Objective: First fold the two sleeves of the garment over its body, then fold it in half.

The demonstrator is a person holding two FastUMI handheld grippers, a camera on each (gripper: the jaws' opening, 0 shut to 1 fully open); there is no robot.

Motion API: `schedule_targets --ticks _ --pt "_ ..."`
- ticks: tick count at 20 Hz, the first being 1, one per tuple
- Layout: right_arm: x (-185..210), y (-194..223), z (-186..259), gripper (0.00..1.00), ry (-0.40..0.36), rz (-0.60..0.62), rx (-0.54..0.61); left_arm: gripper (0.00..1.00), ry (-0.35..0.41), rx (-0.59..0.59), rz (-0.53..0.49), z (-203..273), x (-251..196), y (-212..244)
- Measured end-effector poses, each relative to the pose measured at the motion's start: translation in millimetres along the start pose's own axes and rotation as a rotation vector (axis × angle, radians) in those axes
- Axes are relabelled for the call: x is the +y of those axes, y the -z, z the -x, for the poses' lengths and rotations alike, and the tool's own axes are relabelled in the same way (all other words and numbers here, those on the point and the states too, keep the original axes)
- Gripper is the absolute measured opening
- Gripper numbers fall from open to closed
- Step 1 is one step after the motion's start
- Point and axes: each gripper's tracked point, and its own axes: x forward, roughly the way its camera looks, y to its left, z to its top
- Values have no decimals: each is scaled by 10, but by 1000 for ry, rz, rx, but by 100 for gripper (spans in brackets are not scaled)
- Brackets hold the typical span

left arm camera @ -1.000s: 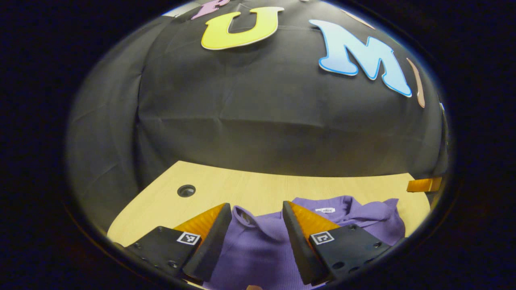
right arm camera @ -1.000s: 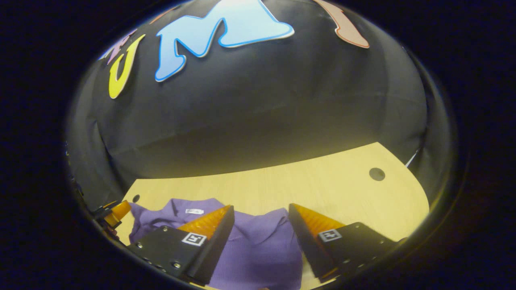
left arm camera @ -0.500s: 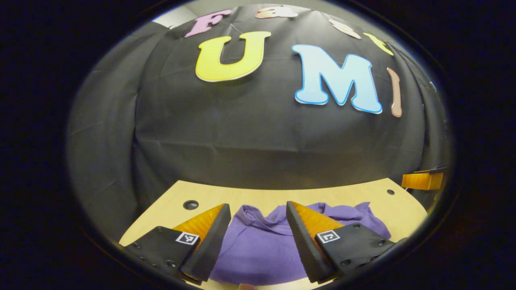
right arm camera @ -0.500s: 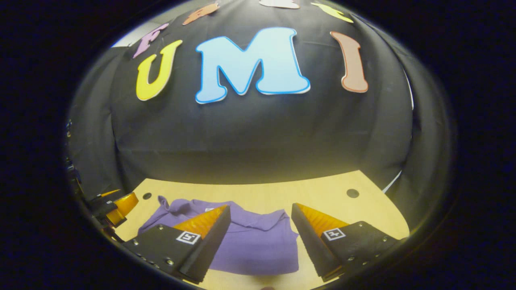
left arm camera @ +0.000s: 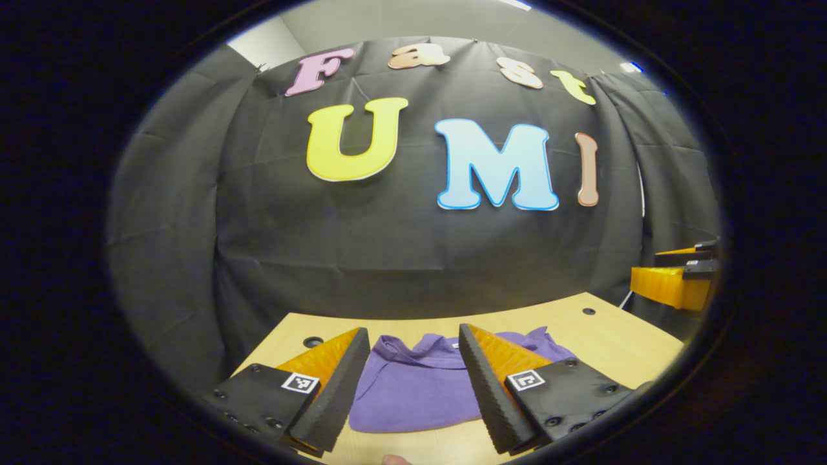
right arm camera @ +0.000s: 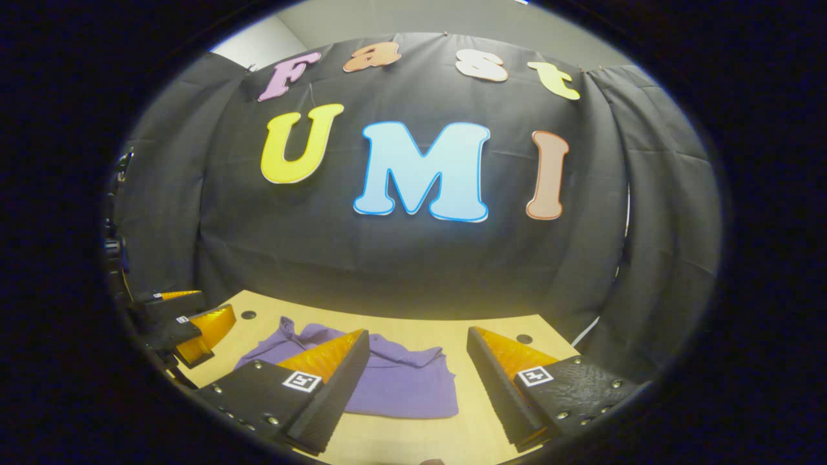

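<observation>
A purple garment (left arm camera: 413, 391) lies folded into a compact block on the wooden table (left arm camera: 614, 336), collar toward the back wall. In the left gripper view my left gripper (left arm camera: 413, 381) hangs open above its near edge, with nothing between the fingers. The right gripper view shows the same garment (right arm camera: 400, 387) to the left of centre, and my right gripper (right arm camera: 417, 381) is open over its right part, holding nothing. The other gripper shows at the right edge (left arm camera: 672, 284) of the left gripper view and at the left edge (right arm camera: 187, 323) of the right gripper view.
The table has small round holes near its back corners (left arm camera: 313, 341) (right arm camera: 524, 338). Black cloth walls close off the back and both sides. Bare tabletop lies right of the garment (right arm camera: 510, 361).
Both grippers have pulled back and risen away from the garment, so it looks smaller and farther. The garment stays flat on the table; both grippers remain open.
</observation>
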Motion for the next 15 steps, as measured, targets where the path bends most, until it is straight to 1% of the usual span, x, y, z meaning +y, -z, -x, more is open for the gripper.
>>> schedule_targets --ticks 4,8,12,15 --pt "-113 -136 329 94 30 -31 -54 90 5 -34 0 441 -166 -162" --pt "-268 -207 594 94 40 6 -106 90 -23 -51 21 749 -269 -272" --pt "-318 -245 719 94 41 40 -143 90 -60 -65 47 987 -289 -360" --pt "-278 -257 715 94 21 29 -149 91 -80 -61 42 1090 -269 -396"
